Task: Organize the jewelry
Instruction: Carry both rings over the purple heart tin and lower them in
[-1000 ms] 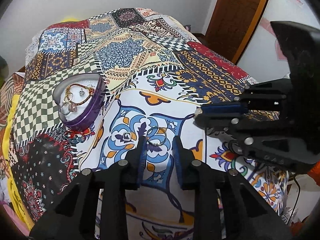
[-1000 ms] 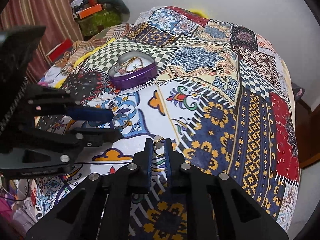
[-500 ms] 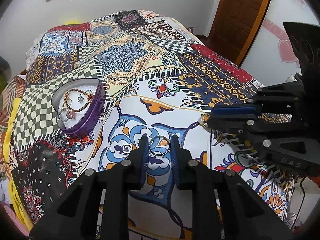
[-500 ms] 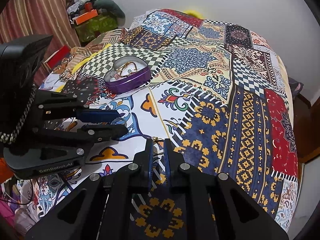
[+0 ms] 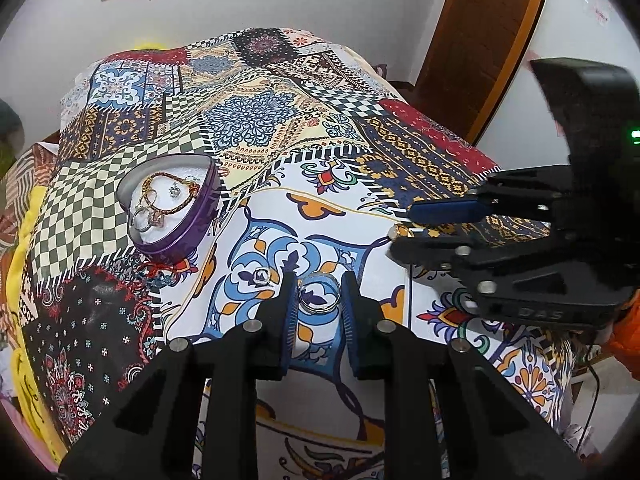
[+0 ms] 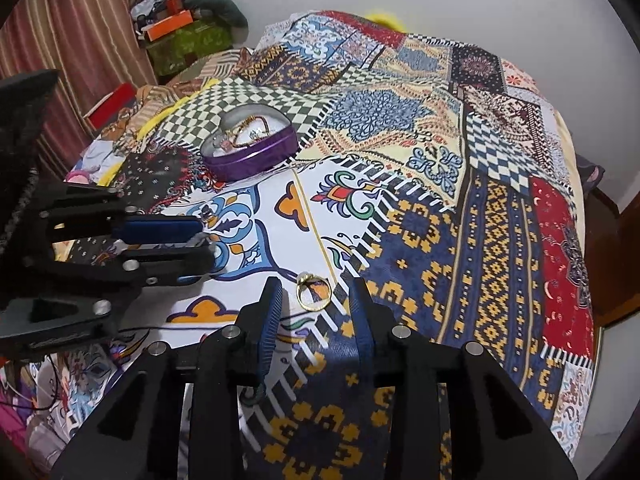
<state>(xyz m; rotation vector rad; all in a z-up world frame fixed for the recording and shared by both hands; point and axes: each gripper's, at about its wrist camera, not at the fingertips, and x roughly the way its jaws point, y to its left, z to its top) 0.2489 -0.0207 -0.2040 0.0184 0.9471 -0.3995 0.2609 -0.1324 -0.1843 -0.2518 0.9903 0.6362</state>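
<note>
My left gripper is shut on a silver ring, its blue pads touching the band on both sides just above the patterned bedspread. A second small silver ring lies to its left. My right gripper has its jaws opening; a gold ring lies on the cover between the fingers, touched by neither pad. The purple heart-shaped tin sits further back and holds bracelets and several rings. Each gripper shows in the other's view: the right gripper, the left gripper.
A wooden door stands beyond the bed's far right corner. Striped curtains and stacked boxes are at the bed's left side. The bed edge drops off close on the right. A thin cable hangs by the near edge.
The right jaws have parted and let go of the gold ring, which now lies on the cover. The left jaws closed onto the silver ring and stay there.
</note>
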